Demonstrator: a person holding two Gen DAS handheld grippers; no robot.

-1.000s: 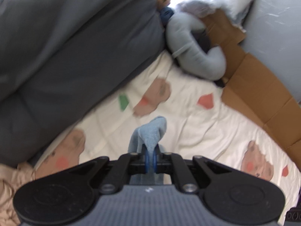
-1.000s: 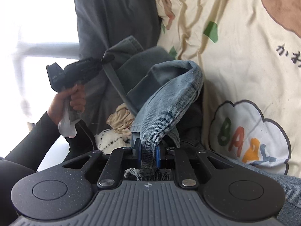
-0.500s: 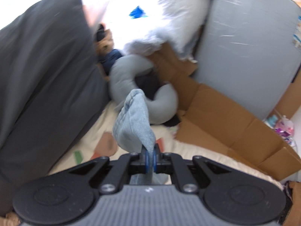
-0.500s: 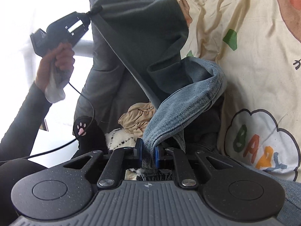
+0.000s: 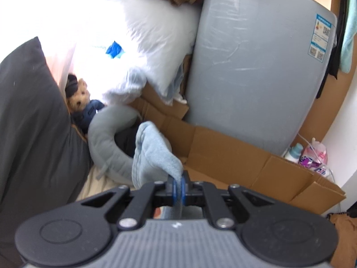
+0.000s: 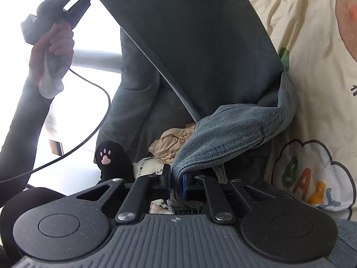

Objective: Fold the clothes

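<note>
While the person stretches the denim garment [image 6: 241, 129] between both hands, it hangs above the bed rather than lying on it, presumably so that its length can be pulled straight before any fold is laid. The left gripper [image 5: 177, 184], seen raised high at the upper left of the right-hand view, has its fingers [image 5: 170, 186] clamped tight on a pale blue edge of the cloth, which bunches up just ahead of them. The right gripper [image 6: 176, 179] sits lower and nearer the patterned bedsheet [image 6: 312, 71]; its jaws are closing, with a thick hem of the denim pinched between them. A taut seam runs from one grip up to the other, and the dark inner face of the fabric drapes between, which suggests the garment is being opened out or shaken flat. Behind lie a grey curved pillow [image 5: 104, 143], flattened cardboard [image 5: 234, 154] and a grey upright mattress [image 5: 256, 67]; a beige crumpled cloth [image 6: 174, 141] waits on the bed, likely still to be folded.
</note>
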